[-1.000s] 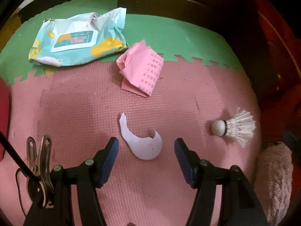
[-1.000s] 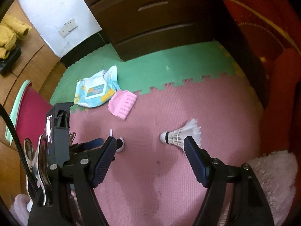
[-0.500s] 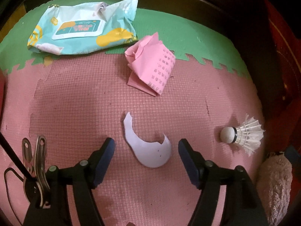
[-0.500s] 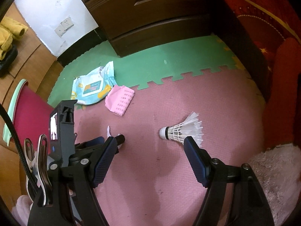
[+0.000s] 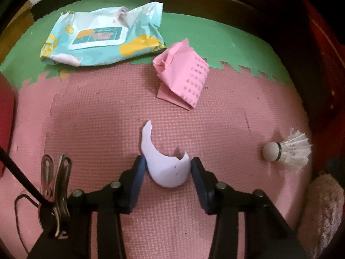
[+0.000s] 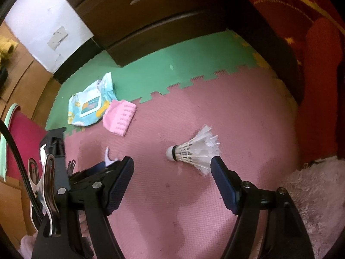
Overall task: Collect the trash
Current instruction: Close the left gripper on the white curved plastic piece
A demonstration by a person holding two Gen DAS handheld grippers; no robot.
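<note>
A white curved shard (image 5: 166, 170) lies flat on the pink foam mat (image 5: 97, 133). My left gripper (image 5: 167, 164) points down at it, and its jaws are closing with the shard between them. The blue pads (image 5: 140, 168) stand right at the shard's two edges, and it looks undeformed. In the right wrist view only the shard's tip (image 6: 107, 154) shows behind the left gripper's body. My right gripper (image 6: 172, 161) hangs open over the mat, holding nothing. A white shuttlecock (image 6: 194, 151) lies just beyond its right fingertip.
A crumpled pink paper (image 5: 183, 75) and a teal wet-wipes pack (image 5: 103, 36) lie at the seam with the green mat (image 6: 172, 64). A dark wooden drawer unit (image 6: 161, 21) stands behind. A fluffy pink item (image 6: 312, 194) lies at right, a red container with a mint rim (image 6: 23, 133) at left.
The left gripper's jaws have drawn in from wide apart to the shard's edges. The right gripper has sunk a little toward the mat, and the shuttlecock sits closer to its right finger.
</note>
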